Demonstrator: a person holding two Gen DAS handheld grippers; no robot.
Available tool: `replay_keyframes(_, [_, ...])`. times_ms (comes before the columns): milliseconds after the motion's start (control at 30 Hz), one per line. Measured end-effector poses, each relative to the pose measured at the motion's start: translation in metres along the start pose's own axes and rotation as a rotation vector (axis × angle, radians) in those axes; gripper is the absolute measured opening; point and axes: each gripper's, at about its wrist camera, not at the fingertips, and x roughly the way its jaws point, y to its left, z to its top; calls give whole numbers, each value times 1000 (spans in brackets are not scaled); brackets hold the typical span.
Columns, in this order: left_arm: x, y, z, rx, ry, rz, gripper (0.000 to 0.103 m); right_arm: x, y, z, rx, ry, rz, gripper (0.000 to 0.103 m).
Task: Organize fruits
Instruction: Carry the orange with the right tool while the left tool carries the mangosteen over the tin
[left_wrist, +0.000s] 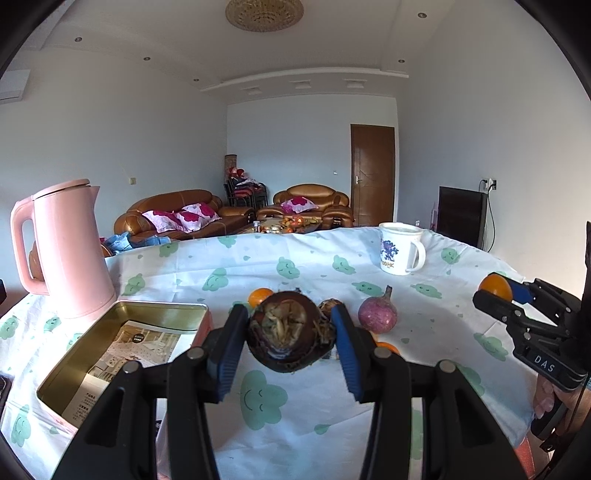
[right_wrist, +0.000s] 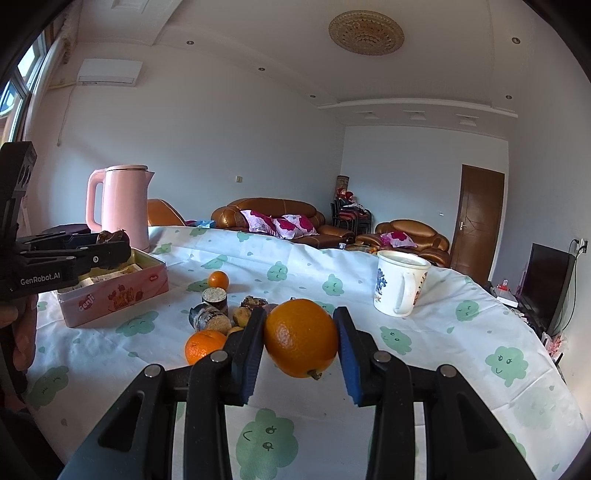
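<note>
My left gripper (left_wrist: 290, 332) is shut on a dark brown, rough round fruit (left_wrist: 288, 328) and holds it above the cloth, just right of the open tin box (left_wrist: 162, 308). In the right wrist view the left gripper (right_wrist: 114, 245) hangs over that pink tin (right_wrist: 122, 295). My right gripper (right_wrist: 301, 341) is shut on a large orange (right_wrist: 301, 338), held above the table; it also shows in the left wrist view (left_wrist: 496, 290). A purple round fruit (left_wrist: 377, 314), small oranges (right_wrist: 218, 279) (right_wrist: 203, 345) and several dark cut pieces (right_wrist: 212, 306) lie on the cloth.
A pink kettle (left_wrist: 70, 247) stands behind the tin at the left. A white mug (right_wrist: 400, 282) stands at the far right of the table. The cloud-print tablecloth (right_wrist: 461, 343) covers a round table, its edge curving away at right. Sofas stand beyond.
</note>
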Motion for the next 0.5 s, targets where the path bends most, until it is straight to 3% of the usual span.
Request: replay_keyframes(500, [-4, 29, 3, -29, 23, 66, 49, 23, 56, 32, -46, 23, 127, 39])
